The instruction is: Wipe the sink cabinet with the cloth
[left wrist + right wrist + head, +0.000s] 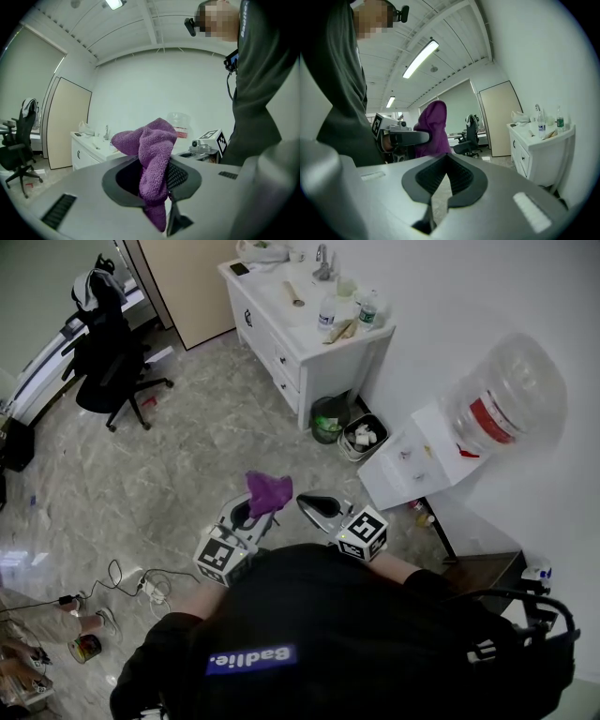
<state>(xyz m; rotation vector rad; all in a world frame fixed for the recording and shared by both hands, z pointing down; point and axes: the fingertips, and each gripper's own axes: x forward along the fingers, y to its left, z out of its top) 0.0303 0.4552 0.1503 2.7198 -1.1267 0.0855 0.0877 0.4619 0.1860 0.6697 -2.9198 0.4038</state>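
The purple cloth [267, 491] is bunched up and clamped in my left gripper [247, 515], held low in front of the person's body over the floor. In the left gripper view the cloth [152, 159] fills the jaws of the left gripper [159, 177] and sticks out past them. My right gripper [319, 507] is just to the right of it, with its jaws together and nothing in them. The white sink cabinet [300, 338] stands well ahead against the wall, and its top is cluttered with bottles. It also shows as the cabinet [539, 150] at the right of the right gripper view.
Two small bins [330, 418] sit by the cabinet's near end. A water dispenser [427, 460] with a big bottle [506, 395] stands at the right wall. A black office chair [108, 362] is at far left. Cables [141, 582] lie on the marble floor.
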